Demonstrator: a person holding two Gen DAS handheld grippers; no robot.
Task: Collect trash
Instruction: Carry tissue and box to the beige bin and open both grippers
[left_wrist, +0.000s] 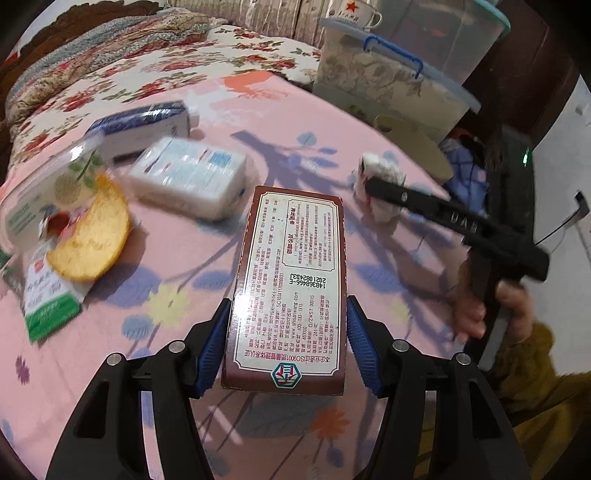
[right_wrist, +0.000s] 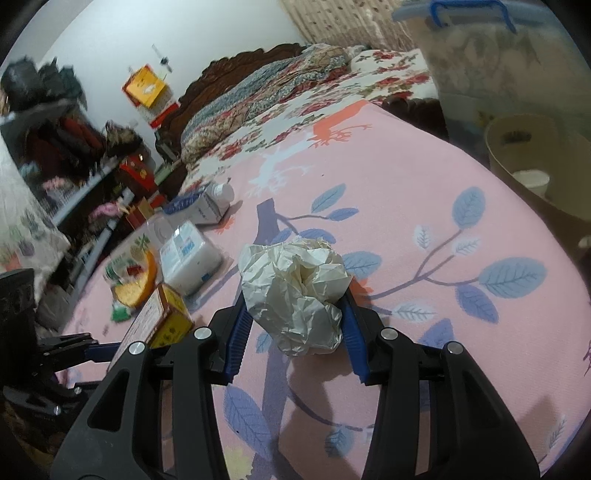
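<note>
Bedroom scene: pink leaf-print sheet (left_wrist: 369, 122) spread over the bed is the work surface.

Left gripper (left_wrist: 286, 345): jaws clenched on a long brown-edged cardboard box with a white printed label (left_wrist: 291, 280), lifted off the sheet, label side up.

Right gripper (right_wrist: 297, 328): jaws grasping a crumpled ball of off-white paper (right_wrist: 295, 291), blue pads pressed on both its sides. In the left wrist view it sits just right of the box.

Left of the box on the sheet: white soft tissue pack (left_wrist: 190, 175), blue-and-white carton lying on its side (left_wrist: 142, 123) behind that, yellow round cracker (left_wrist: 92, 242) on green-and-white wrappers.

Beige round bin (right_wrist: 535, 166) stands beyond the paper ball, at the sheet's right edge, under a clear lidded storage tub (left_wrist: 391, 77).
</note>
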